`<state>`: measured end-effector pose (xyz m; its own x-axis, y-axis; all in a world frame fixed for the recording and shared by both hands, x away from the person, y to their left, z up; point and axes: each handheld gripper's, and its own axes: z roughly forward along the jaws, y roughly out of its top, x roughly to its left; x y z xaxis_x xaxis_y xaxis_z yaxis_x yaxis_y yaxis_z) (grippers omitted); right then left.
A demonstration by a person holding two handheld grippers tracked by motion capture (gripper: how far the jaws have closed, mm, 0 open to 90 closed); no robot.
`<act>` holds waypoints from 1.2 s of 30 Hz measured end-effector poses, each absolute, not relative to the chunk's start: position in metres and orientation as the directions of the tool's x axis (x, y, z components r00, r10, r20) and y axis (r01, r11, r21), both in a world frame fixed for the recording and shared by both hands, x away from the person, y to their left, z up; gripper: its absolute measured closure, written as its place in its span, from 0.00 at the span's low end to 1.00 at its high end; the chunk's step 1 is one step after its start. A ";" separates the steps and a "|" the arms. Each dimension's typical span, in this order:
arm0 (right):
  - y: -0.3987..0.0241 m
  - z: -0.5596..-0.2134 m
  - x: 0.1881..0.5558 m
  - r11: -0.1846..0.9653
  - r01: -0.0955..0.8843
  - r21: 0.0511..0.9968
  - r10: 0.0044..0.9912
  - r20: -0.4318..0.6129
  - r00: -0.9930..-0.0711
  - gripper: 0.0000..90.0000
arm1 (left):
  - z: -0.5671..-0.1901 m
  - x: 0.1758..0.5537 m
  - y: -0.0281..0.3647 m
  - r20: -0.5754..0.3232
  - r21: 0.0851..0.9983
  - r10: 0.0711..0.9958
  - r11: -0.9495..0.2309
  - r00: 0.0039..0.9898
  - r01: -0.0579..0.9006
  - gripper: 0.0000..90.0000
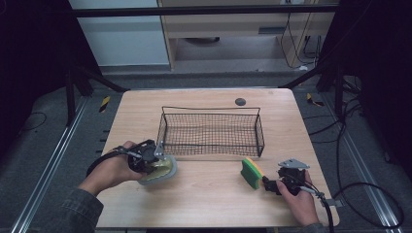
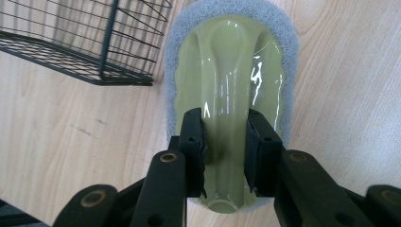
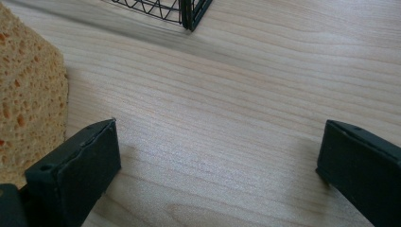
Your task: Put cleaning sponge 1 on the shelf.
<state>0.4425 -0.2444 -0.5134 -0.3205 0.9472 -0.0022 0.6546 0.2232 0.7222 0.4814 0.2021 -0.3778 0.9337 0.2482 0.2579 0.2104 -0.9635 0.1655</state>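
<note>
At the near edge of the surface (image 1: pixel 214 199), two tools are held, one in each hand. The left tool (image 2: pixel 225 142) is closed on the raised green handle of a scrubber (image 2: pixel 231 71); the handle is pinched between the two black jaws, and the grey pad around it extends ahead of the jaws. In the high view the scrubber (image 1: pixel 163 171) is seen at the front left of the surface, just beside the near left corner of the wire basket (image 1: pixel 212 131). Whether the pad rests on the surface or is lifted just clear of it cannot be told.

The right tool (image 3: pixel 213 165) is held with its jaws wide apart and nothing between them. A yellow and green sponge (image 1: pixel 251 173) stands just beyond the left-hand jaw, touching it or nearly so; from the right gripper view the sponge (image 3: pixel 28 85) is cut off by the frame edge, so contact cannot be confirmed.

Farther off, the wire basket lies with its long axis across the surface, left to right, and is empty. From the left tool the basket lies ahead and to the right, so the coming move is judged to turn on lifting the scrubber over the near rim. The left hand is the nearer of the two to the basket. A small dark disc (image 1: pixel 240 101) lies beyond the basket, well apart from it.
</note>
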 end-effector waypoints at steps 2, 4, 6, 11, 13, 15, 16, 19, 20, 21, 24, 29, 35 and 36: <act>-0.244 -0.513 0.442 0.223 0.655 0.722 0.947 -0.002 -0.321 0.01 | -0.374 0.482 0.201 0.270 0.166 0.244 -0.965 0.931 0.205 0.79; -0.245 -0.513 0.443 0.226 0.654 0.722 0.947 -0.005 -0.322 0.01 | -0.370 0.482 0.199 0.286 0.165 0.241 -0.966 0.928 0.200 0.79; -0.245 -0.513 0.443 0.225 0.654 0.722 0.947 -0.004 -0.322 0.01 | -0.363 0.483 0.197 0.295 0.168 0.235 -0.967 0.926 0.192 0.79; -0.245 -0.514 0.443 0.229 0.653 0.722 0.946 -0.007 -0.323 0.00 | -0.347 0.485 0.194 0.334 0.184 0.225 -0.968 0.915 0.171 0.79; -0.245 -0.514 0.443 0.229 0.653 0.722 0.946 -0.007 -0.324 0.01 | -0.341 0.488 0.192 0.342 0.186 0.221 -0.969 0.913 0.165 0.79; -0.245 -0.514 0.443 0.229 0.653 0.722 0.946 -0.007 -0.323 0.00 | -0.337 0.491 0.191 0.350 0.186 0.215 -0.970 0.912 0.157 0.79; -0.245 -0.514 0.443 0.229 0.653 0.722 0.946 -0.007 -0.324 0.01 | -0.337 0.491 0.191 0.350 0.186 0.215 -0.970 0.912 0.157 0.79; -0.245 -0.514 0.443 0.229 0.653 0.722 0.946 -0.007 -0.323 0.01 | -0.331 0.496 0.189 0.367 0.184 0.208 -0.972 0.907 0.148 0.79; -0.245 -0.514 0.443 0.229 0.653 0.722 0.946 -0.008 -0.324 0.01 | -0.326 0.500 0.188 0.376 0.185 0.205 -0.972 0.904 0.144 0.79; -0.245 -0.514 0.442 0.227 0.653 0.723 0.947 -0.007 -0.322 0.01 | -0.324 0.502 0.187 0.378 0.190 0.205 -0.972 0.903 0.142 0.79; -0.245 -0.514 0.442 0.227 0.653 0.723 0.947 -0.007 -0.322 0.01 | -0.319 0.504 0.185 0.389 0.198 0.201 -0.971 0.899 0.132 0.79; -0.244 -0.514 0.443 0.229 0.651 0.723 0.946 -0.008 -0.324 0.00 | -0.302 0.510 0.176 0.421 0.212 0.187 -0.972 0.887 0.105 0.79; -0.244 -0.514 0.443 0.224 0.654 0.723 0.949 -0.008 -0.316 0.01 | -0.294 0.519 0.171 0.447 0.214 0.177 -0.973 0.877 0.087 0.79; -0.244 -0.514 0.443 0.224 0.654 0.723 0.949 -0.008 -0.316 0.01 | -0.294 0.521 0.170 0.450 0.217 0.177 -0.973 0.875 0.085 0.79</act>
